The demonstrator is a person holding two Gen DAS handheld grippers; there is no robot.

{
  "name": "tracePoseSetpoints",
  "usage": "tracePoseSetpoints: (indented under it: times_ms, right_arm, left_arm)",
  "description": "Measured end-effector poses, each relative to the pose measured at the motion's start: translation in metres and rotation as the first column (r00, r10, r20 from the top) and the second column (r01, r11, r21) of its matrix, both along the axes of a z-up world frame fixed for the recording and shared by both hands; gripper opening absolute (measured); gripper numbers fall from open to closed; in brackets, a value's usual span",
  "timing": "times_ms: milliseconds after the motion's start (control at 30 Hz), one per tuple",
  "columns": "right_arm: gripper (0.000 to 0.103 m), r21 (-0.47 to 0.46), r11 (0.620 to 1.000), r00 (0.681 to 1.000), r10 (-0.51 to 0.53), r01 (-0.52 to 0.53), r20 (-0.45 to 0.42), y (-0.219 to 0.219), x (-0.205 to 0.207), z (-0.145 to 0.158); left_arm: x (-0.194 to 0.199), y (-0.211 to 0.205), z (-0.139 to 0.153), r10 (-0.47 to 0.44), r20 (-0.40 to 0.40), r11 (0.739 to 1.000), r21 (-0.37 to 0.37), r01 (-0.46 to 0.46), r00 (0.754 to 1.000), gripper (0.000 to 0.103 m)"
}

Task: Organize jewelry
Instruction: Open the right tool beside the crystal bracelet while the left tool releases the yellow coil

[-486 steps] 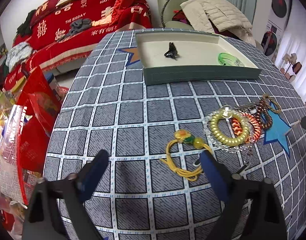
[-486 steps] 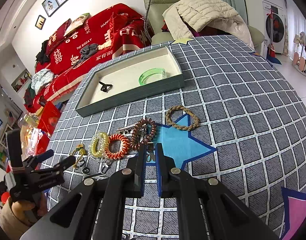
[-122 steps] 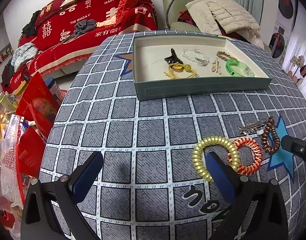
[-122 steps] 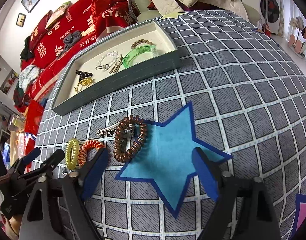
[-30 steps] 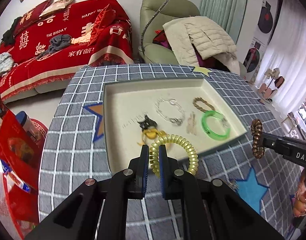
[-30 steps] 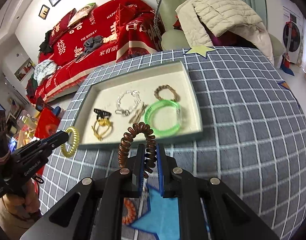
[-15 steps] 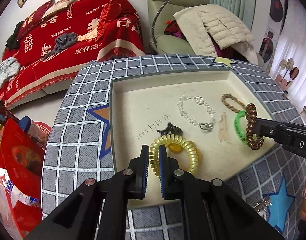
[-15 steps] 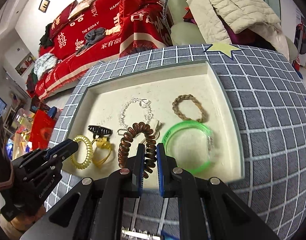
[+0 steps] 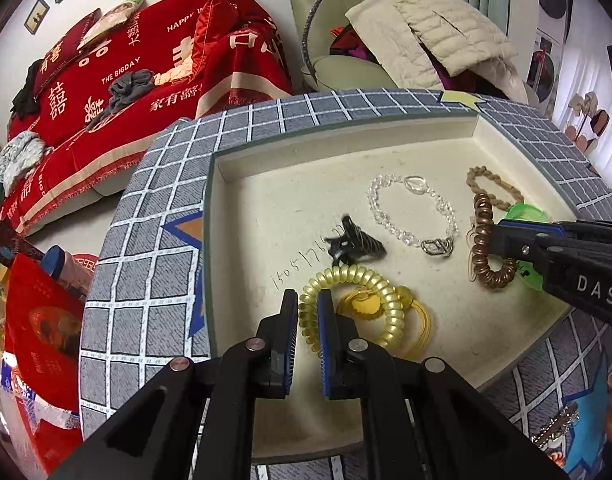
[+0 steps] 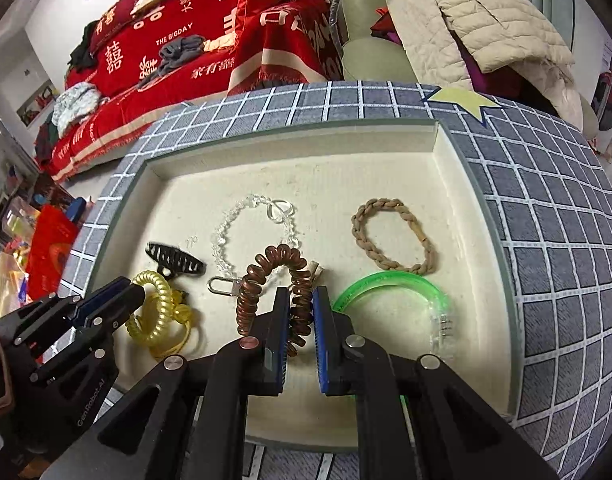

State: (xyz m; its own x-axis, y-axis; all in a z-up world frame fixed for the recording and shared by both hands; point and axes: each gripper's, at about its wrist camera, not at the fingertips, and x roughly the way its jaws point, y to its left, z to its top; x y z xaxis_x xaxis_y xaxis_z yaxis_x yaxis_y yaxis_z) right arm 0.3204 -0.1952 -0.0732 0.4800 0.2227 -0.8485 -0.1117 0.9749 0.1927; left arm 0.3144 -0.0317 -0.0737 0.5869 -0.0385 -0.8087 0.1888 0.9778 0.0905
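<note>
A yellow coil ring (image 9: 348,312) is pinched by the left hand-held gripper (image 9: 307,320) over the tray (image 9: 346,148). A brown coil ring (image 10: 273,292) is pinched by the right hand-held gripper (image 10: 299,320).

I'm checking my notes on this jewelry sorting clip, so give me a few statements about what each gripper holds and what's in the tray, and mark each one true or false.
1. The left gripper is shut on the yellow coil hair tie. True.
2. The right gripper holds the green bangle. False: it is shut on the brown coil hair tie; the bangle lies in the tray.
3. The clear bead bracelet lies in the tray. True.
4. The braided tan band lies on the checked tablecloth outside the tray. False: it lies inside the tray.
5. The black claw clip is in the tray. True.
</note>
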Motion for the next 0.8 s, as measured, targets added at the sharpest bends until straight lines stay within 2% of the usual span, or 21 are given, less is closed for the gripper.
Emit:
tracePoseSetpoints:
  times_ms: [300, 333, 400, 433, 467, 800]
  right_arm:
    - [0.014, -0.026, 1.000, 1.000, 0.006, -0.006, -0.008, 0.003, 0.002, -0.006]
    - [0.016, -0.021, 1.000, 1.000, 0.004, -0.004, -0.009, 0.003, 0.002, -0.006]
    - [0.030, -0.001, 1.000, 1.000, 0.001, -0.001, -0.011, 0.001, 0.002, -0.004]
    - [0.042, 0.003, 1.000, 1.000, -0.001, 0.001, -0.007, 0.002, 0.001, -0.002]
    - [0.051, 0.002, 1.000, 1.000, -0.003, 0.003, 0.001, 0.002, 0.000, 0.000]
    - [0.055, 0.060, 0.996, 0.994, -0.074, 0.069, 0.079, -0.021, -0.024, 0.031]
  left_arm:
    - [-0.001, -0.004, -0.003, -0.008, 0.009, 1.000, 0.013, 0.007, 1.000, 0.030]
    - [-0.001, -0.005, -0.002, -0.007, 0.011, 1.000, 0.012, 0.007, 1.000, 0.030]
    - [-0.002, -0.005, 0.000, -0.002, 0.020, 1.000, 0.011, 0.002, 1.000, 0.030]
    - [-0.003, -0.005, 0.000, 0.000, 0.023, 1.000, 0.013, 0.000, 1.000, 0.030]
    - [-0.003, -0.005, 0.001, 0.003, 0.025, 1.000, 0.014, -0.003, 1.000, 0.030]
    - [-0.007, -0.002, 0.009, 0.018, 0.037, 1.000, 0.001, -0.018, 0.999, 0.030]
